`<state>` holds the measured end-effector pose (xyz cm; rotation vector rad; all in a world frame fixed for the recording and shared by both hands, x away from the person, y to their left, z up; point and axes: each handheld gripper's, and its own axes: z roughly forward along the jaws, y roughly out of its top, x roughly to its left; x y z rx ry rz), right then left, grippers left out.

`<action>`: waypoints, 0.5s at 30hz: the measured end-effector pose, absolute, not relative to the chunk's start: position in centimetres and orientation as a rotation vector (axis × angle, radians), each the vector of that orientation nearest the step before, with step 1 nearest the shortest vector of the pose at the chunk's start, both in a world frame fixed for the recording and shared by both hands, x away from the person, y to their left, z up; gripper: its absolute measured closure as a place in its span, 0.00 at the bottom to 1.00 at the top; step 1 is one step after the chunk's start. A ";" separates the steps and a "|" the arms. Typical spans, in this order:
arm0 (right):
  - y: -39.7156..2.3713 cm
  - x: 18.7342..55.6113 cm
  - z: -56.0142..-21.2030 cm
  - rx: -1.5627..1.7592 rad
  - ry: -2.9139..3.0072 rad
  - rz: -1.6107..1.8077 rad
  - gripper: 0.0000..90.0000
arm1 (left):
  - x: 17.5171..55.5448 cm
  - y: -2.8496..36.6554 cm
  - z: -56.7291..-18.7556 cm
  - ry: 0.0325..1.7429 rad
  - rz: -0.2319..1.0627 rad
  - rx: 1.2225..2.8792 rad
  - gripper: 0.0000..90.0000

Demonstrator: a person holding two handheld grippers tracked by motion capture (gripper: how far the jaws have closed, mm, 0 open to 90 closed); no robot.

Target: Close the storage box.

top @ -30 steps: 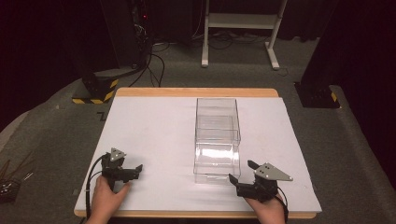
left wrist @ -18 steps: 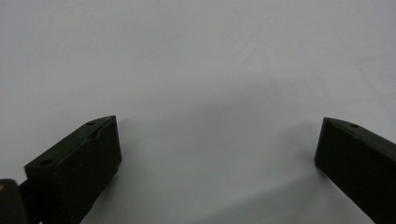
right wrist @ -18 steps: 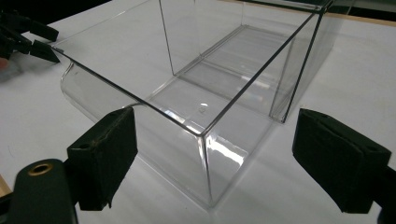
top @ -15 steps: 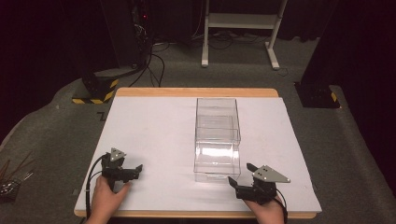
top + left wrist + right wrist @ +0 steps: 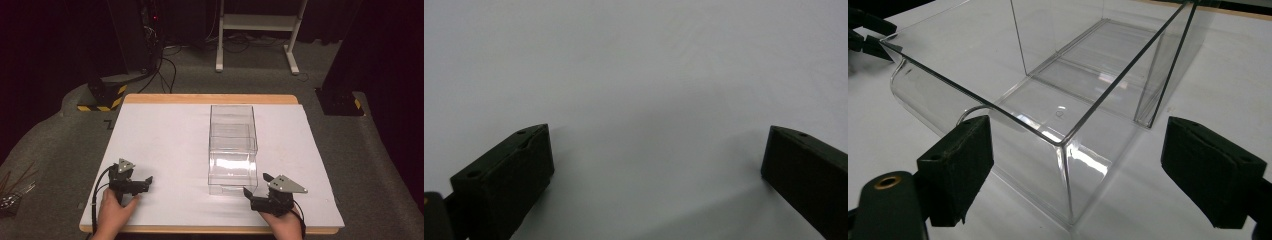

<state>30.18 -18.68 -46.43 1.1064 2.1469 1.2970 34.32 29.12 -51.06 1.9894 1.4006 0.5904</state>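
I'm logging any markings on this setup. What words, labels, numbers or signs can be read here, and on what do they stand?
None can be read for sure.
A dark mark like "Z" on the grey floor covering by the table's far left corner; too blurred to confirm.
The clear box and both grippers bear no readable text.

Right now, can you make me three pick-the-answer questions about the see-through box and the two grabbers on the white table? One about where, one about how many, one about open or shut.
1. Where does the clear plastic box stand?
A. right of the middle of the white table
B. at the table's left edge
C. on the floor

2. How many black two-jaw grippers rest on the table?
A. one
B. two
C. three

3. How do the right gripper's jaws stand?
A. shut on the box
B. shut on nothing
C. open, with the box's near corner ahead

Answers:
1 A, the high view shows it there.
2 B, the left gripper and the right one.
3 C, the right gripper view shows both jaws wide apart.
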 end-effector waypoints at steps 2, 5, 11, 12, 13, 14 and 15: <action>-18.7 30.2 -46.4 1.107 2.148 1.295 0.15 | 34.3 29.1 -51.1 1.400 0.592 1.990 0.01; -18.6 30.3 -46.4 1.103 2.149 1.289 0.15 | 34.3 29.1 -51.1 1.401 0.591 1.989 0.01; -18.3 30.7 -46.3 1.095 2.154 1.274 0.14 | 34.3 29.1 -51.1 1.401 0.591 1.989 0.01; -18.3 30.7 -46.3 1.097 2.152 1.274 0.14 | 34.3 29.1 -51.1 1.400 0.591 1.990 0.01; -18.3 30.7 -46.3 1.099 2.151 1.275 0.14 | 34.3 29.1 -51.0 1.399 0.590 1.993 0.01; -18.3 30.8 -46.4 1.103 2.149 1.281 0.13 | 34.3 29.1 -51.1 1.399 0.593 1.991 0.01; -18.3 30.8 -46.4 1.107 2.148 1.284 0.13 | 34.3 29.1 -51.1 1.400 0.590 1.991 0.01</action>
